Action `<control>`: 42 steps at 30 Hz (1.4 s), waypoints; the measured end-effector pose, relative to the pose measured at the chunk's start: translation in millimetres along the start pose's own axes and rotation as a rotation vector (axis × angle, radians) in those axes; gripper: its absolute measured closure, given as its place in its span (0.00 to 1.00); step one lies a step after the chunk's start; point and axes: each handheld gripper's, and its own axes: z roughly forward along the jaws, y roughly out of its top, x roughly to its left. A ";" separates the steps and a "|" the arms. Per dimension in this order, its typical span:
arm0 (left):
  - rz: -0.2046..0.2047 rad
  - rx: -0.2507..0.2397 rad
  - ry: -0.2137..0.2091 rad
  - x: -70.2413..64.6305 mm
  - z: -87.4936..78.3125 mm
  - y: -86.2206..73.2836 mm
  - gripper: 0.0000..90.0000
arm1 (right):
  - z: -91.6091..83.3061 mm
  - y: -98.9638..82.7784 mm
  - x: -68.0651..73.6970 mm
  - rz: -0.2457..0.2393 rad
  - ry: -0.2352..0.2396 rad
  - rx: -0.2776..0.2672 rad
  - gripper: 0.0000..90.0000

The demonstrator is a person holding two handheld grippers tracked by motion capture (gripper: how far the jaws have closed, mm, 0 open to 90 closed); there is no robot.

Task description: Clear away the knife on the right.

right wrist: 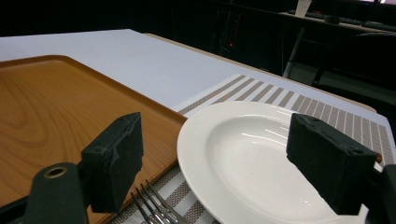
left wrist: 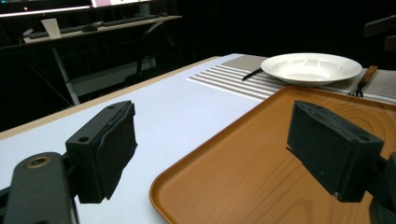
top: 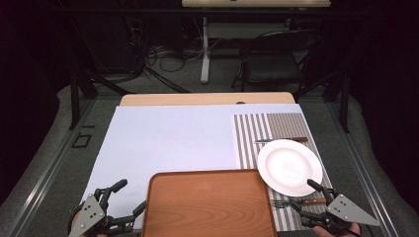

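Right tool (top: 306,193) spread (nothing pinched), at round white ceramic plate (top: 289,167) near bench's right front corner. Left tool (top: 129,196) spread beside rectangular wooden tray (top: 207,207).

One plate (top: 289,166), one tray (top: 210,205), one fork (top: 279,203).

A round white plate (top: 289,166) is lying flat on a striped mat (top: 276,126). A fork (top: 282,202) is lying just beside it, maybe touching its edge.
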 end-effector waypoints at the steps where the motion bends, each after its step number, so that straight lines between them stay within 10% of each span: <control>1: 0.002 -0.001 -0.008 0.5 -0.4 0.1 0.17 | -0.1 0.3 -0.8 0.000 -0.004 0.001 0.21; 15: -0.017 0.036 0.040 -3.2 9.7 -1.8 0.17 | -24.4 2.6 -21.6 0.004 -0.096 0.041 0.22; 42: -0.028 0.018 0.108 0.9 -7.2 -1.7 0.17 | 0.4 16.7 -34.9 -0.092 0.098 0.186 0.23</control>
